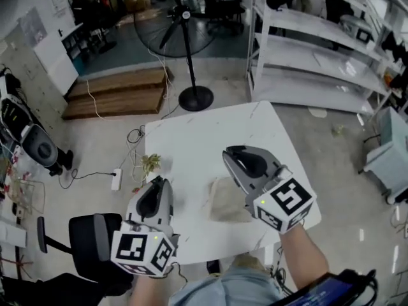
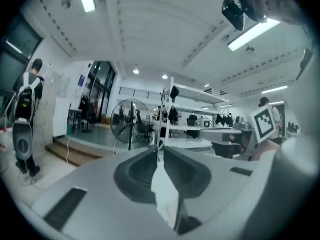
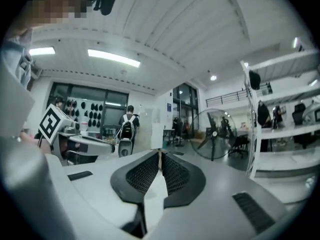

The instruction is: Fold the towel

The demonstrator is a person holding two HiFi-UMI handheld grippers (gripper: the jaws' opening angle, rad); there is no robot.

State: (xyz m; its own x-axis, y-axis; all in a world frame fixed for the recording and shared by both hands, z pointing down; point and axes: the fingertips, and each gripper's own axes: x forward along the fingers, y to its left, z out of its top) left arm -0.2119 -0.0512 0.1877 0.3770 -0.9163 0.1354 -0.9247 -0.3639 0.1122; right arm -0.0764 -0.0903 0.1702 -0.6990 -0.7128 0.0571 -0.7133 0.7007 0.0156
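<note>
A beige towel (image 1: pixel 224 201) lies folded in a small rectangle on the white table (image 1: pixel 191 139), its right side hidden behind my right gripper. Both grippers are held up above the table and point level into the room. My left gripper (image 1: pixel 159 182) hovers left of the towel; in the left gripper view its tips (image 2: pixel 159 151) meet with nothing between them. My right gripper (image 1: pixel 233 153) hangs over the towel's right part; in the right gripper view its mesh pads (image 3: pixel 160 155) also meet on nothing. Neither gripper touches the towel.
A small plant sprig (image 1: pixel 152 164) lies on the table's left edge. Beyond the table stand a pedestal fan (image 1: pixel 185 24) and white shelving (image 1: pixel 319 50). A dark office chair (image 1: pixel 89 238) is at the near left, wooden steps (image 1: pixel 118 94) lie further back, and a person with a backpack (image 3: pixel 127 130) stands far off.
</note>
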